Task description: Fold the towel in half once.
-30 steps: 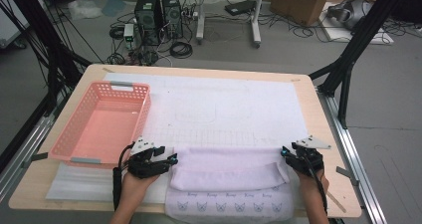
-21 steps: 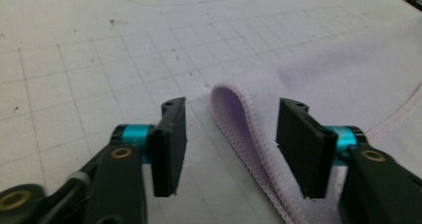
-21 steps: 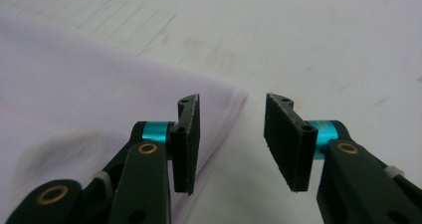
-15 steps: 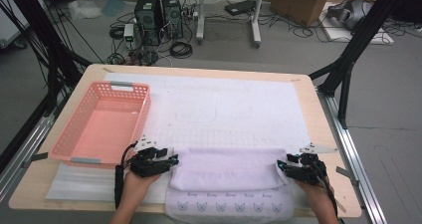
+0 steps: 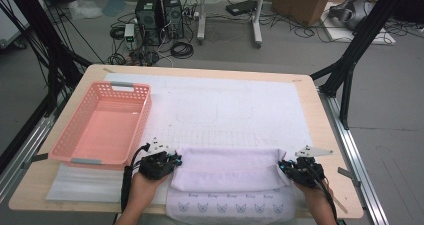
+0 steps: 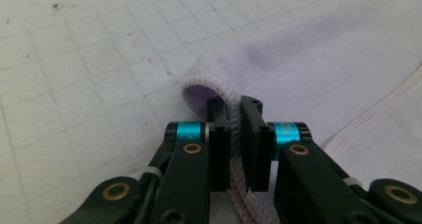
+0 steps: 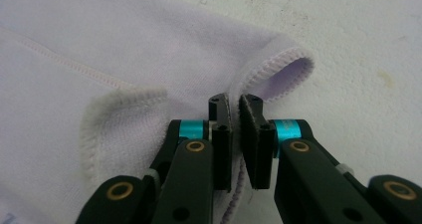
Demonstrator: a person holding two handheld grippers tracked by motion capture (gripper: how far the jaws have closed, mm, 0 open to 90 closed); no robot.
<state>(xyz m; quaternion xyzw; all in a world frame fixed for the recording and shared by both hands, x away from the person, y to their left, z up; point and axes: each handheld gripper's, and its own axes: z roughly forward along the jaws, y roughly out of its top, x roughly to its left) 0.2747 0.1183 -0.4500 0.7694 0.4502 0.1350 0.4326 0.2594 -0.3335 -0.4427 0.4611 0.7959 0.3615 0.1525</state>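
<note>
Cloth (image 5: pixel 227 172): pale lilac fleece, partly folded, lying at the near edge of the table (image 5: pixel 320 135) on a white gridded mat (image 5: pixel 225 105). A printed strip with small cat faces shows along its near hem.

Judged light, soft and limp; it will sag and drag between 2 holds, so both ends need lifting together. The stitched hem looks like the firmest place to pinch; fleece should not slip much.

Left gripper (image 6: pixel 235 115): jaws have just closed, clamped on the hem at the cloth's left fold, edge curling out beyond the tips.

Right gripper (image 7: pixel 234 113): jaws likewise just closed, pinching the hem at the right fold.

Pink basket (image 5: pixel 82 147) stands on the table left of the cloth, close to the left gripper.
</note>
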